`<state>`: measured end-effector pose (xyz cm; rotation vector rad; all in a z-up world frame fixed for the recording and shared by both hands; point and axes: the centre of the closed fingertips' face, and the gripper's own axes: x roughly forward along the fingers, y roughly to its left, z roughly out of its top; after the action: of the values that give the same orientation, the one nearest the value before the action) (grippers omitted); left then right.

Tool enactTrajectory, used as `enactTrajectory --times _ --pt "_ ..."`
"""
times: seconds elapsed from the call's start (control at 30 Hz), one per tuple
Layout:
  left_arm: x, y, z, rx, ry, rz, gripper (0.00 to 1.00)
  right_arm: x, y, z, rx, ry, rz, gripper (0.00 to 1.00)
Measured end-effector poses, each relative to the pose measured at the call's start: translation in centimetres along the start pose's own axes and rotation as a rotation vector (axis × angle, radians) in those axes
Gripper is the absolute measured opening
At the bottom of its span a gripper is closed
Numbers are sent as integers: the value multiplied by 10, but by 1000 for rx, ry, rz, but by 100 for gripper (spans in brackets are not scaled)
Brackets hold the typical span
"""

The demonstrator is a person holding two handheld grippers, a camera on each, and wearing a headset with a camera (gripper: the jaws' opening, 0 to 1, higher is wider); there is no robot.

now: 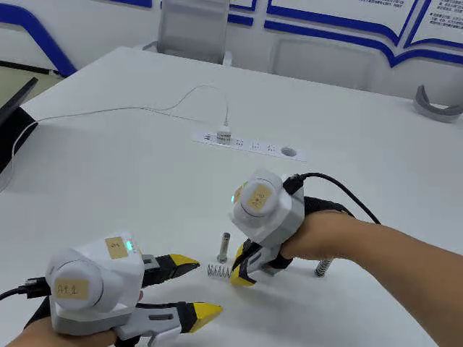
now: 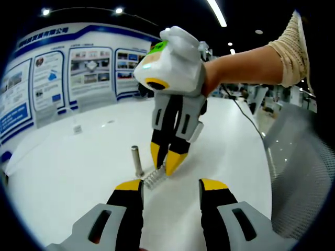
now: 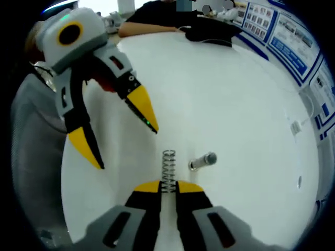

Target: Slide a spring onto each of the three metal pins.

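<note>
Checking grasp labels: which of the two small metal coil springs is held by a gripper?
The small metal coil spring lying beside the upright metal pin, pinched by the right gripper; the other spring sits free near the wrist.

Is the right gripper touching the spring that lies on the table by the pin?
Touching. The right gripper view shows the spring with its near end pinched between the yellow jaw tips of the right gripper.

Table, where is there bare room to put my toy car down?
The widest bare patch lies between the white cable, the power strip and the left gripper. More bare table sits right of the strip. It is crowded near the front, where the right gripper, spring and metal pin bunch together.
</note>
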<state>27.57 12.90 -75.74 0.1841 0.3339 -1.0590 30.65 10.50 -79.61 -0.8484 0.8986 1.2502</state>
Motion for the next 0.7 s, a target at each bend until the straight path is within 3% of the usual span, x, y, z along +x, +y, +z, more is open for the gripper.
enactTrajectory --times 0.33,0.7 --pt "5 -7 2 28 7 -22 42 -25 21 -1 -58 -17 23 12" --pt "12 -25 9 93 6 -94 32 -39 46 -5 -132 -14 69 12"
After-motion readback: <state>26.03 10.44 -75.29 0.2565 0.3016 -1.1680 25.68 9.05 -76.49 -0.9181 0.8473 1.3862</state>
